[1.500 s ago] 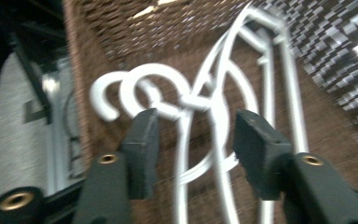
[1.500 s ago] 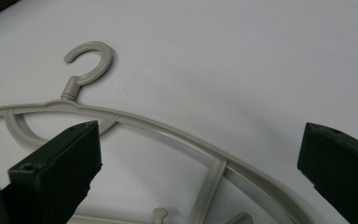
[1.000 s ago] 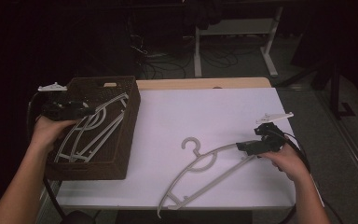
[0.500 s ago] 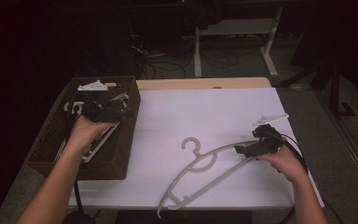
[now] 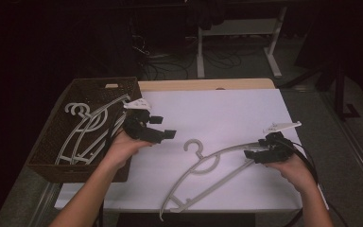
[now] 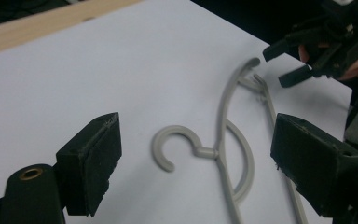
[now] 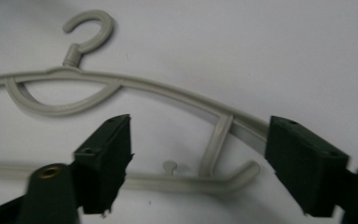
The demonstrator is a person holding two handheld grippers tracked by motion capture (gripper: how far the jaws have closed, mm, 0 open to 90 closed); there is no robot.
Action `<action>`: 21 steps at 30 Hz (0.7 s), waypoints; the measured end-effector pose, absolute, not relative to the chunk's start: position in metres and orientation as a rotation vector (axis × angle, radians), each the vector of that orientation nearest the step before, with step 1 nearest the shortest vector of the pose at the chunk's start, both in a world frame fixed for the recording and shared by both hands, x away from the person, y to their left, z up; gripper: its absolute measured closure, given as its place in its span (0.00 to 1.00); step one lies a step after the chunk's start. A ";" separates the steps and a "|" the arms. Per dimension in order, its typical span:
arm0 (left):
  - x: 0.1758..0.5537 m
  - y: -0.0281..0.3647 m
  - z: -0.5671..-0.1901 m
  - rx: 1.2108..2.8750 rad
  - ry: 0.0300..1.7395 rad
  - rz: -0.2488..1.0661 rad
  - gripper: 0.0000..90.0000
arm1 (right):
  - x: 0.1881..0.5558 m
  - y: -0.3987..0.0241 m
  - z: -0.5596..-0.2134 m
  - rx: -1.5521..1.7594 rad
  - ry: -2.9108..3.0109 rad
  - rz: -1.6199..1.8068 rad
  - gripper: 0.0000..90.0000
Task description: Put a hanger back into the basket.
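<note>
A grey plastic hanger [image 5: 203,175] lies flat on the white table top [image 5: 227,113], its hook [image 5: 194,144] pointing to the far side. My left gripper [image 5: 163,127] hovers left of the hook; its jaws have just been opening and stand open with nothing between them. In the left gripper view the hanger [image 6: 222,107] lies ahead of the left gripper [image 6: 198,140]. My right gripper [image 5: 251,155] is at the hanger's right end. Its jaws have just been closing, and the hanger's end [image 7: 223,179] lies between them untouched, so the right gripper [image 7: 200,140] is open.
A brown woven basket [image 5: 75,170] at the table's left holds several white hangers [image 5: 90,127]. A wooden strip [image 5: 208,84] runs along the far edge. Desk legs and cables lie on the dark floor behind.
My left hand has come right, from over the basket out above the white table near the hanger's hook. The right hand has stayed at the hanger's end.
</note>
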State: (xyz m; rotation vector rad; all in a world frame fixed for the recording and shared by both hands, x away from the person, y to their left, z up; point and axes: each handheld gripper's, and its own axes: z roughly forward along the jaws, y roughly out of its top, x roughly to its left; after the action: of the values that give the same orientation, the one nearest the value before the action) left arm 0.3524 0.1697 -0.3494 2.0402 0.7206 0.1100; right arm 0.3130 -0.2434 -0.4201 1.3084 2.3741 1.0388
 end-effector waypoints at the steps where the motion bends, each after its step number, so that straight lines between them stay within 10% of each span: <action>1: 0.351 0.167 -0.354 2.043 0.715 0.105 0.18 | 0.311 -0.245 -0.421 1.304 2.376 1.025 0.36; 10: 0.338 0.152 -0.389 2.115 0.684 0.051 0.18 | 0.307 -0.247 -0.433 1.327 2.378 0.927 0.94; 21: 0.333 0.143 -0.408 2.167 0.672 0.026 0.18 | 0.311 -0.244 -0.444 1.314 2.422 0.833 0.99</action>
State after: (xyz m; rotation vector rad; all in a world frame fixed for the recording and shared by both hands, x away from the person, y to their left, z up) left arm 0.3325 0.1426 -0.4077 2.1670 0.6719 0.0260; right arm 0.3112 -0.2440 -0.4445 1.3137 2.4215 0.8329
